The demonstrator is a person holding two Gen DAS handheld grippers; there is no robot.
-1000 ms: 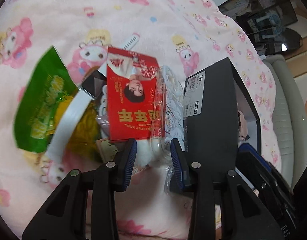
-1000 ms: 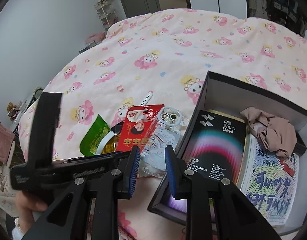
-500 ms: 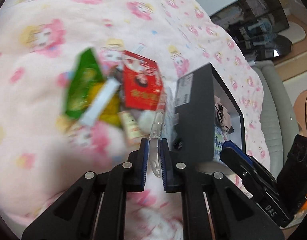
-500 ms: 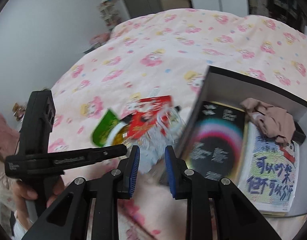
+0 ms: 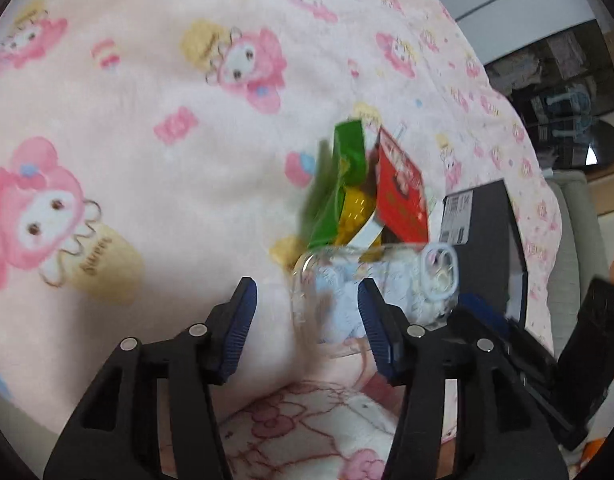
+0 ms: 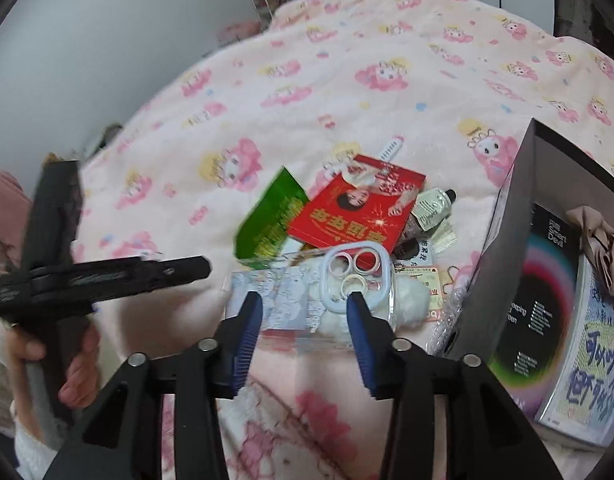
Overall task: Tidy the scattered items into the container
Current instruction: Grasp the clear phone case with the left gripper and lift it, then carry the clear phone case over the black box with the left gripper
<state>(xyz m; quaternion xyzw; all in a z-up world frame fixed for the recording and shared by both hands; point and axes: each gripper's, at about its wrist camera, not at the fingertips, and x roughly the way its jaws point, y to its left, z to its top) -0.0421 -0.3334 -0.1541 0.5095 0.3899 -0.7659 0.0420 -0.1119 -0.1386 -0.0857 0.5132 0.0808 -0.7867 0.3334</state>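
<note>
Clear phone case lies flat on the bed at the near edge of the pile, so it's the easy grab. Right gripper has just been opening and straddles it without pinching. Left gripper also just opened, nothing gripped. Box sits just right, open side up for a short drop.

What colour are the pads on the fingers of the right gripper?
Dark blue pads on black fingers; the right wrist view shows them best.
</note>
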